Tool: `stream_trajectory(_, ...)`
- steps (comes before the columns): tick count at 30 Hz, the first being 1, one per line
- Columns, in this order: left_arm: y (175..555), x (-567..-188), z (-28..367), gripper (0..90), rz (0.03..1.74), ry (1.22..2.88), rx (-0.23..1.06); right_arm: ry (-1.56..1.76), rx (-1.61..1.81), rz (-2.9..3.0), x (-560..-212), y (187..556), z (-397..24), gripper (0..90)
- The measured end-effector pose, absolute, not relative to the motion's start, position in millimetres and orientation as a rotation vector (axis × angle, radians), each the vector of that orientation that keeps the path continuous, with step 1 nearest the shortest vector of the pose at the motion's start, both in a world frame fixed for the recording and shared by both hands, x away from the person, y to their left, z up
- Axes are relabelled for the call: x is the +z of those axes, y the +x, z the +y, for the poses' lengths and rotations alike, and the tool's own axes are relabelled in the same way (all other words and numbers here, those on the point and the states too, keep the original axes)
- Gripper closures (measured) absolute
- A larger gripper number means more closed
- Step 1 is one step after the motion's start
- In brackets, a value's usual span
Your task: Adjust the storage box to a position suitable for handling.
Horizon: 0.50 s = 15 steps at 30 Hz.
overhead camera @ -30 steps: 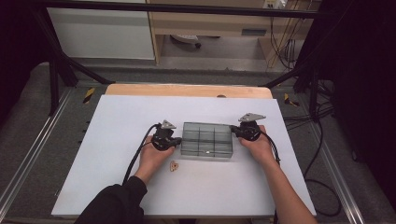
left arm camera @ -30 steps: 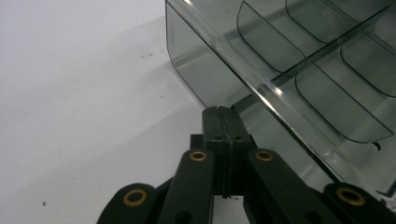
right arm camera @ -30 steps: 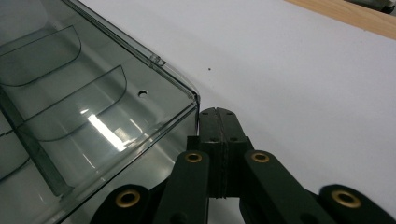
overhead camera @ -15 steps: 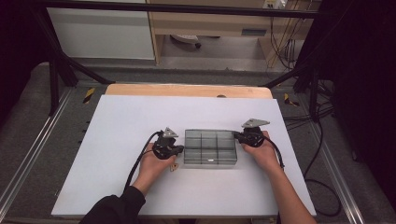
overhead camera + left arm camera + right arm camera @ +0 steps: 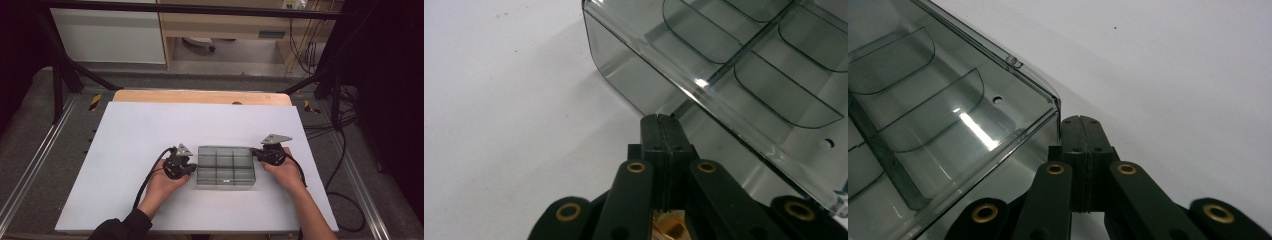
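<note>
A clear smoky plastic organizer box (image 5: pixel 225 166) with several compartments lies on the white table. My left gripper (image 5: pixel 189 167) is shut and its tips press against the box's left end wall. My right gripper (image 5: pixel 254 153) is shut too, with its tips against the right end near the far corner. In the left gripper view the shut jaws (image 5: pixel 662 120) meet the box wall (image 5: pixel 634 75) just below its rim. The right gripper view has the closed jaws (image 5: pixel 1079 121) touching the box corner (image 5: pixel 1050 107). Nothing sits between either pair of jaws.
The white table top (image 5: pixel 150 135) has open room to the left of and behind the box. A wooden strip (image 5: pixel 200 96) runs along the far edge. Black cables (image 5: pixel 340 200) trail off the right side. The person's forearms come in from the near edge.
Both hands and the box between them have slid toward the near edge of the table. A small object seen by the left hand a second ago is now hidden.
</note>
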<state>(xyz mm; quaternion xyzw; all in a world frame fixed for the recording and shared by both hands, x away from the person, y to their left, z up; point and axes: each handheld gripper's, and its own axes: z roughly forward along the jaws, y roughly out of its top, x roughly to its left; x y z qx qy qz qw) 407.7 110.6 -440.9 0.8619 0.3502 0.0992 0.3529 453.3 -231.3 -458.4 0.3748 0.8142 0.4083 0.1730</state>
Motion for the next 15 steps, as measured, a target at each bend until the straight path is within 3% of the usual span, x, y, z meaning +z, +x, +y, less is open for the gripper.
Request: stream_trajectory(15,376.7,-441.9,108.3,90.0,0.840,2.250,0.276,1.088,1.143,2.326,-456.8,424.5,-233.9,90.0)
